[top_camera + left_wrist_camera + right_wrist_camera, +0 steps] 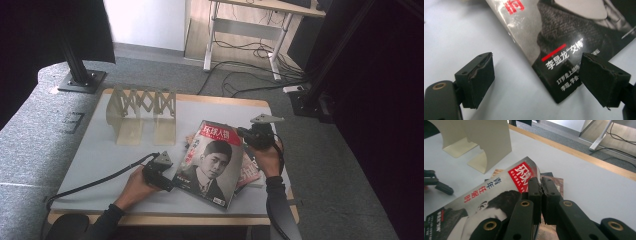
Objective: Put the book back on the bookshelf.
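A: High view first. Magazine (212, 165) with a portrait cover, propped at a tilt over a few more magazines (248, 172) on the grey table (100, 155). Left gripper (167, 182) at the magazine's lower left corner, right gripper (239, 132) at its top right corner.

B: And beyond the magazine?

A: Beige folding book rack (141, 114), standing well apart from the magazine toward the far left of the table.

B: Left gripper view?

A: Left gripper (536, 75) spread wide, lower corner of the magazine (564, 52) lying between the jaws. Left pad clear of the cover; right pad over the cover's corner, contact hard to tell. No pinch on the cover.

B: Right gripper view?

A: Right gripper (541, 185) pressed together, pinching the magazine (499, 192) at its top edge, just beside the red title block. Cover lifted there, sloping down and away from the jaws. Lower magazines (554, 182) peeking out right behind the pinched edge. Book rack (486, 142) up beyond the magazine, well apart.
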Demonstrator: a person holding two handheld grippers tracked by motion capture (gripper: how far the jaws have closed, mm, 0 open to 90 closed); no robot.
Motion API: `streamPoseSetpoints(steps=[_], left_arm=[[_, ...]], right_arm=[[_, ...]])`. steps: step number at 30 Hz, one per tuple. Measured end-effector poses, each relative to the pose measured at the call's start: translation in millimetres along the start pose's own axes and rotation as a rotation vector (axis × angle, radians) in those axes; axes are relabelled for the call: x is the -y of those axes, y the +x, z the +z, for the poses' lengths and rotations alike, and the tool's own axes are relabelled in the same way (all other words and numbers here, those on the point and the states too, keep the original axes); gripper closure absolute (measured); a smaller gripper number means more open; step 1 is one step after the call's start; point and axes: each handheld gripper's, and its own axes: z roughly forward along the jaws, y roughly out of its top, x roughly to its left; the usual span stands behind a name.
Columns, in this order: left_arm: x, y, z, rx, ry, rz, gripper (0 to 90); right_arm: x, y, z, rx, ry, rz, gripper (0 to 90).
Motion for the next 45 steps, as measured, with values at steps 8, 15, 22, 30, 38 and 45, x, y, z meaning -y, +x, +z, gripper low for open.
streamPoseSetpoints(steps=[8, 15, 22, 30, 38, 45], left_arm=[[-17.2, 8.6, -8.4, 0.031, -0.07, -0.019, 16.8], [-47.6, 16.9, -10.4, -0.011, -0.036, 0.061, 23.0], [-67.2, 33.6, -3.2, 0.021, -0.042, 0.05, 25.4], [-69.8, 44.3, 12.2, 0.06, -0.036, 0.032, 25.6], [-72.3, 50.2, 18.4, 0.175, -0.048, 0.015, 33.7], [-73.5, 49.3, 11.8, 0.202, -0.028, 0.01, 56.3]], right_arm=[[-6.0, 8.1, -13.2, -0.018, -0.035, -0.027, 84.9], [-11.7, 16.8, -26.6, -0.032, -0.06, -0.05, 84.8], [-12.7, 21.2, -34.8, -0.05, -0.077, -0.068, 84.7], [-13.4, 25.4, -45.5, -0.068, -0.103, -0.093, 84.6], [-13.5, 28.9, -50.4, -0.084, -0.125, -0.119, 84.4], [-15.3, 31.8, -49.3, -0.086, -0.124, -0.133, 84.1]])
